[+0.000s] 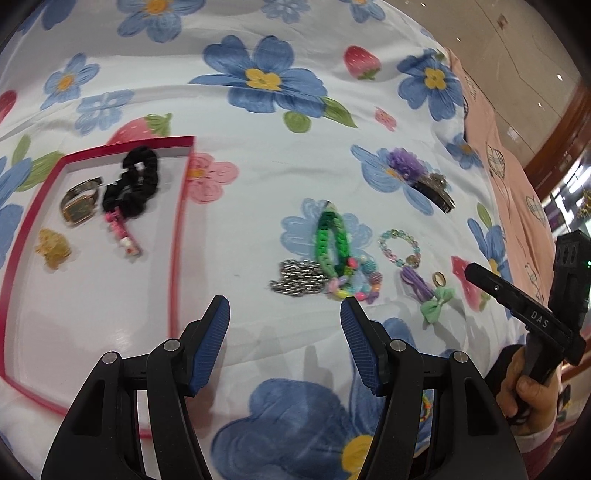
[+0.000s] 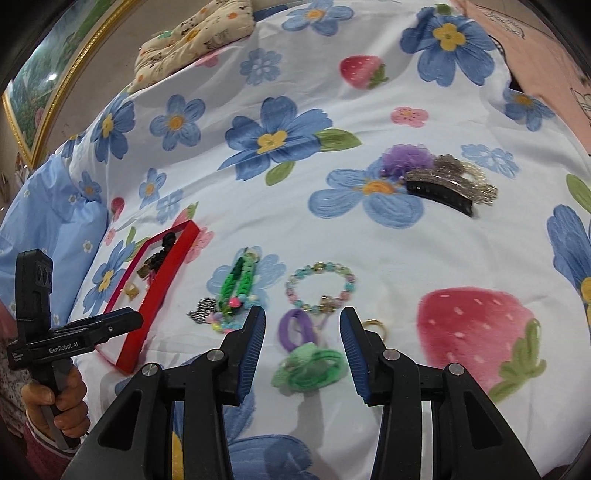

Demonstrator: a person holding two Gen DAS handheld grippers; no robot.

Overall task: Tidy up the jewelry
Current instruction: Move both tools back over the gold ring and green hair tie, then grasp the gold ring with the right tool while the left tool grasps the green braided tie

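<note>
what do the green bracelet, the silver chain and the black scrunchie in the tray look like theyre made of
Green bracelet: probably woven rubber or plastic loops; glossy, chunky braided links.
Silver chain: looks like metal; bright glints on small links.
Black scrunchie in the red tray: soft fabric, matte and ruffled; the exact cloth cannot be told.

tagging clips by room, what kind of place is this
Most likely a bedroom: the jewelry lies on a floral bedspread, a soft patterned pillow sits at its far end, and a gold-framed picture hangs beside it. A red tray holds the sorted pieces.
</note>
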